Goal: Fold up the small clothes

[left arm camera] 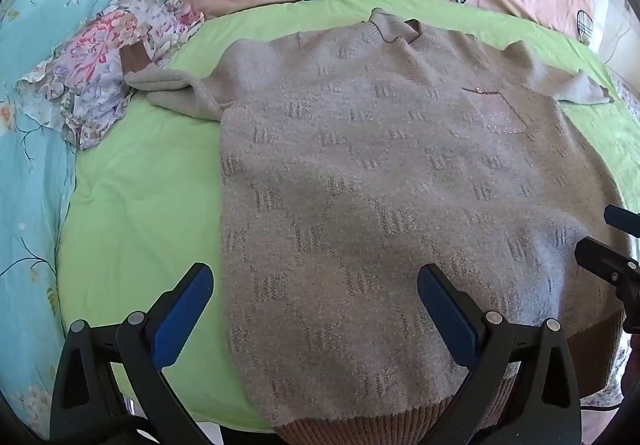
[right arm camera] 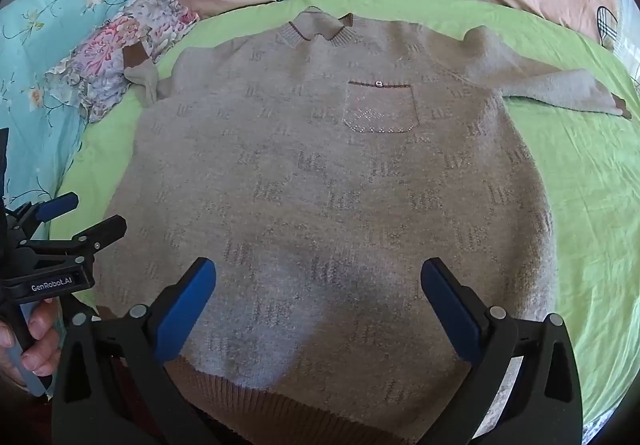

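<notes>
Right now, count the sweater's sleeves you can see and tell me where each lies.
2. One sleeve is bunched at the sweater's left shoulder against the floral cloth; the other sleeve stretches right across the green sheet.

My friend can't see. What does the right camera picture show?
A beige knitted sweater lies flat, front up, on a green sheet, its chest pocket showing. The right gripper hangs open above its hem; the left gripper is at the left edge.
</notes>
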Available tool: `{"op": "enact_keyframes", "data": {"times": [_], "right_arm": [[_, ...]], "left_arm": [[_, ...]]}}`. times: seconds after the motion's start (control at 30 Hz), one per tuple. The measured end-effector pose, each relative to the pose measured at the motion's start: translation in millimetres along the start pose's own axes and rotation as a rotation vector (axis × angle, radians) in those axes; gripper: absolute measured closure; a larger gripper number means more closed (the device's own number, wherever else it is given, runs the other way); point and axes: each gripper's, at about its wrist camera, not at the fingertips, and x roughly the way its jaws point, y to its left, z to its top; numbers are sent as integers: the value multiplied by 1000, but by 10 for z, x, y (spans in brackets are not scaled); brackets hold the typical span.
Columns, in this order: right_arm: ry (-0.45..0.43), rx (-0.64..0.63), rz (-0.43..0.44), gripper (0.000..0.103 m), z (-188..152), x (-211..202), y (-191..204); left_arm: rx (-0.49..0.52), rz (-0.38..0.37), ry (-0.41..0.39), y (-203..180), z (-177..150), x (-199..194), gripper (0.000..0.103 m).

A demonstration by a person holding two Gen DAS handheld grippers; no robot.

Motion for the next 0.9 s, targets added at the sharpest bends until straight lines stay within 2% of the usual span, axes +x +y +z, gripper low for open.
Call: {"op": "enact_keyframes", "data": {"times": [0.9], "right_arm": [[6, 13, 7, 1, 23, 40, -9]], "left_arm": [[-3, -18, -3, -21, 65, -4, 1]]}}
